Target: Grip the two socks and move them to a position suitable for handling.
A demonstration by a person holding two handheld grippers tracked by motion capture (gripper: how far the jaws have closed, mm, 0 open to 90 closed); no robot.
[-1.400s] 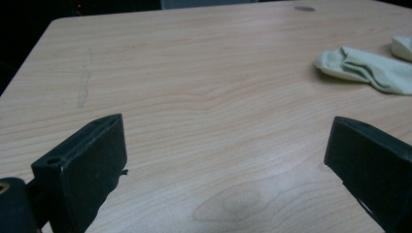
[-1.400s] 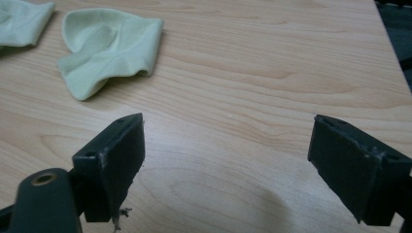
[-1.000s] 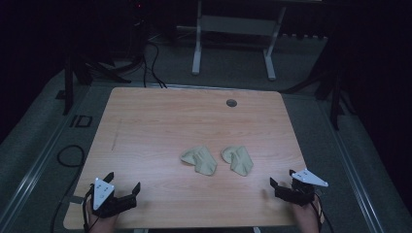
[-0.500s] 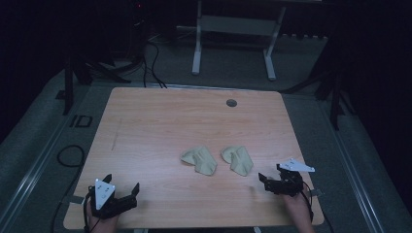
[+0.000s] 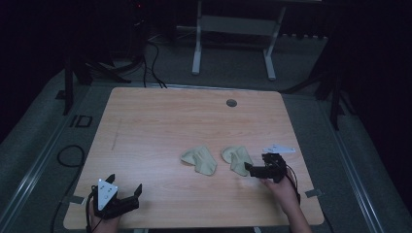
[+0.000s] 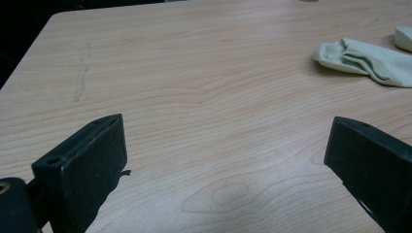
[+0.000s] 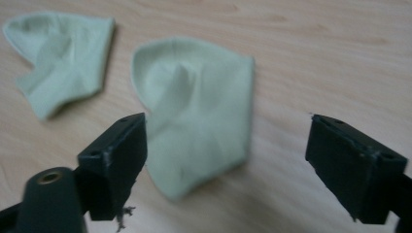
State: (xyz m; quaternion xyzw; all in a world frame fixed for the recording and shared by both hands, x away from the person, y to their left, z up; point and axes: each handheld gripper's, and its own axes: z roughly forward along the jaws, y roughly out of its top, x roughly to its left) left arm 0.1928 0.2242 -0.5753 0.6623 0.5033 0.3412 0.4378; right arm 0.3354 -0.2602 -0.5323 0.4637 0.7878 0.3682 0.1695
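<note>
Change: our right gripper [image 5: 254, 169] has moved in from the tabletop's [image 5: 160, 121] right edge and now sits just beside the right sock [image 5: 236, 158].
Right jaws: spread wide, empty, the sock's near end between them.
Left gripper [image 5: 125, 195]: stays at the near-left corner, jaws released.
Left sock [image 5: 199, 159]: untouched, mid-tabletop.
Meaning: we judge a grasp is imminent.

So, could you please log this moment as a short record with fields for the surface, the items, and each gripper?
surface: wooden table, small round dark disc near its far edge
items: two pale green socks, left sock and right sock, lying flat, side by side, apart
left gripper: open, over bare wood at the near left corner, far from the socks
right gripper: open, jaws wide, aimed at the right sock, its near end between them
</note>
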